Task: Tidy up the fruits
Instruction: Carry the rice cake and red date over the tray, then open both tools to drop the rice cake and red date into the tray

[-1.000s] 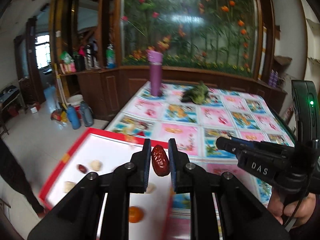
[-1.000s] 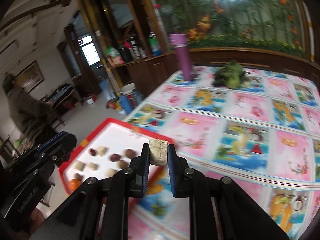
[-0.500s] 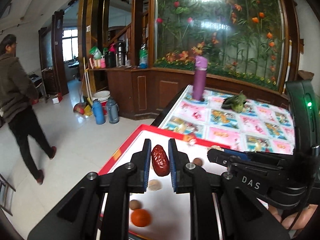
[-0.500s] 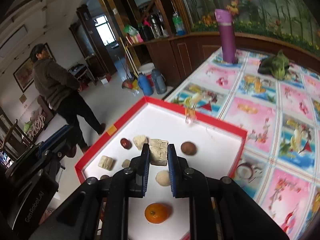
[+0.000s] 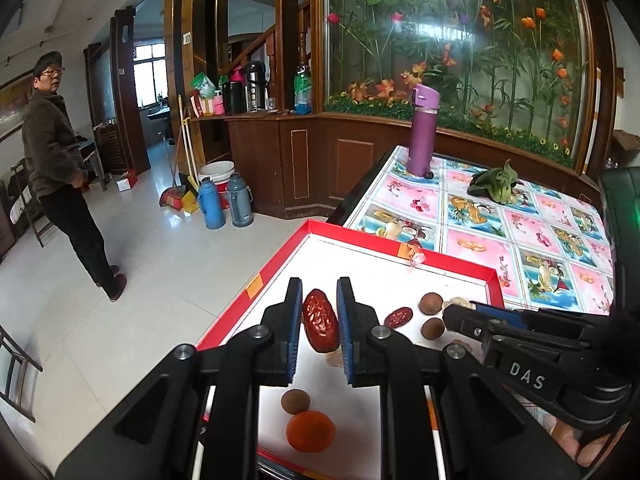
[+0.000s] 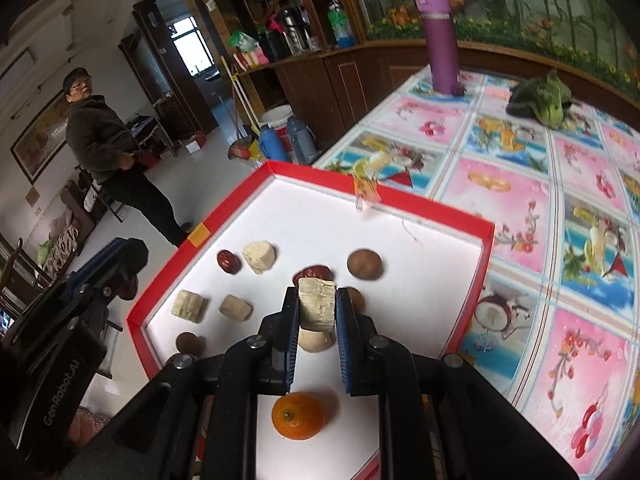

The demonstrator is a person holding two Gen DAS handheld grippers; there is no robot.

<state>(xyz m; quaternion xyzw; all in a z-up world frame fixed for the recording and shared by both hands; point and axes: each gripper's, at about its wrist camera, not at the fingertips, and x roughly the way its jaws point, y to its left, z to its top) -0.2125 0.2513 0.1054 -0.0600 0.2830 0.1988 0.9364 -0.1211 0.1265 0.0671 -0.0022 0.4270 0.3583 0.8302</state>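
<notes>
A red date (image 5: 320, 320) is clamped in the left gripper (image 5: 318, 322) and a pale chunk (image 6: 317, 307) in the right gripper (image 6: 317, 314), both held over the red tray (image 6: 486, 240). Each pc should be lowered near like items w/ jaws kept tight until close, the orange (image 6: 297, 416) & round brown fruit (image 6: 364, 264) left undisturbed.

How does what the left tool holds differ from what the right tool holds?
The red date in the left tool is dark red, glossy and wrinkled; the pale chunk in the right tool is beige, matte and blocky. The red date tapers; the pale chunk has flat cut faces. Both are pinched upright over the red-rimmed tray.
</notes>
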